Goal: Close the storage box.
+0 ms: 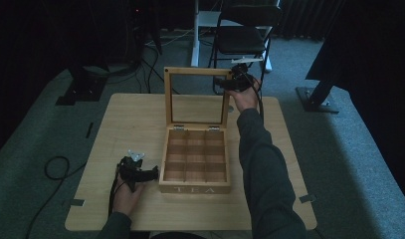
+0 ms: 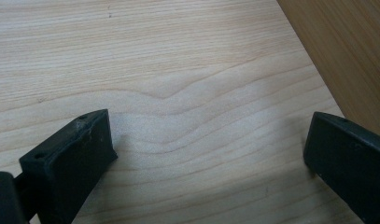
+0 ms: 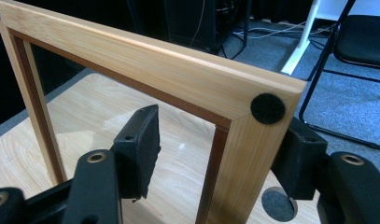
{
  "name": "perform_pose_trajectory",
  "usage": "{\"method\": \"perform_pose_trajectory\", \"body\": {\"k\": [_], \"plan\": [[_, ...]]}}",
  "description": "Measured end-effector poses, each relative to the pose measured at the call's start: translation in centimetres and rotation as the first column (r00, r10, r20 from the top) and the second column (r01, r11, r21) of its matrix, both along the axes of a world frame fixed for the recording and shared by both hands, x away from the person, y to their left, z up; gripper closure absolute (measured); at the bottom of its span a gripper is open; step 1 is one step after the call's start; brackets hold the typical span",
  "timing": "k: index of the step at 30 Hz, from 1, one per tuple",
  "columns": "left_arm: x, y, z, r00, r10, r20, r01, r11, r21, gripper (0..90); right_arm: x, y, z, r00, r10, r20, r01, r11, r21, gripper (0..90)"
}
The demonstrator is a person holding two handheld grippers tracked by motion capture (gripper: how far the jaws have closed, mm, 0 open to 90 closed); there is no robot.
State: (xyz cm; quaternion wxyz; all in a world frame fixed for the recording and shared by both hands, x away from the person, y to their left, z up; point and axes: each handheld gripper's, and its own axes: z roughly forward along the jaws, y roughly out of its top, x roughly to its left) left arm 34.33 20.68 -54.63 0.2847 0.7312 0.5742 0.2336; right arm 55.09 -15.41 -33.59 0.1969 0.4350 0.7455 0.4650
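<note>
A wooden tea box [image 1: 195, 189] marked TEA stands in the middle of the table [image 1: 130, 114], its compartments bare. Its glass-paned lid [image 1: 195, 71] stands upright at the back. My right gripper [image 1: 227, 82] is at the lid's top right corner. In the right gripper view the lid frame [image 3: 145, 70] runs between the jaws of the right gripper [image 3: 220, 128]: one pad stands off in front of the pane, the other sits behind the frame. My left gripper [image 1: 151, 174] rests open on the table just left of the box. Bare wood lies between the jaws of the left gripper [image 2: 206, 135], and the box side [image 2: 346, 51] is beside them.
A black felt dot [image 3: 268, 108] marks the lid's corner. A folding chair [image 1: 245, 35] and a white table leg [image 1: 195, 35] stand beyond the table. A cable loop [image 1: 55, 167] lies on the carpet at the left.
</note>
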Motion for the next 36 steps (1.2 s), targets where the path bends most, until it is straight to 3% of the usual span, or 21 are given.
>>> {"method": "perform_pose_trajectory", "body": {"k": [5,18,28,36], "plan": [[0.0,0.0,0.0,1.0000,-0.001,-0.001,0.001,1.0000,0.001,1.6,-0.4,-0.5,0.0,0.9998,0.014,0.011,-0.014,0.999,0.031,42.4],[0.0,0.0,0.0,1.0000,0.001,0.000,-0.001,1.0000,-0.001,1.6,-3.4,-0.7,0.3,0.9949,0.044,0.090,-0.045,0.999,0.005,43.2],[0.0,0.0,0.0,1.0000,0.001,0.000,-0.001,1.0000,-0.001,1.6,-5.7,-0.9,0.5,0.9913,0.058,0.118,-0.060,0.998,0.012,43.6],[0.0,0.0,0.0,1.0000,0.001,0.000,-0.001,1.0000,-0.001,1.6,-7.5,-0.9,0.7,0.9873,0.076,0.140,-0.075,0.997,-0.011,44.4]]}}
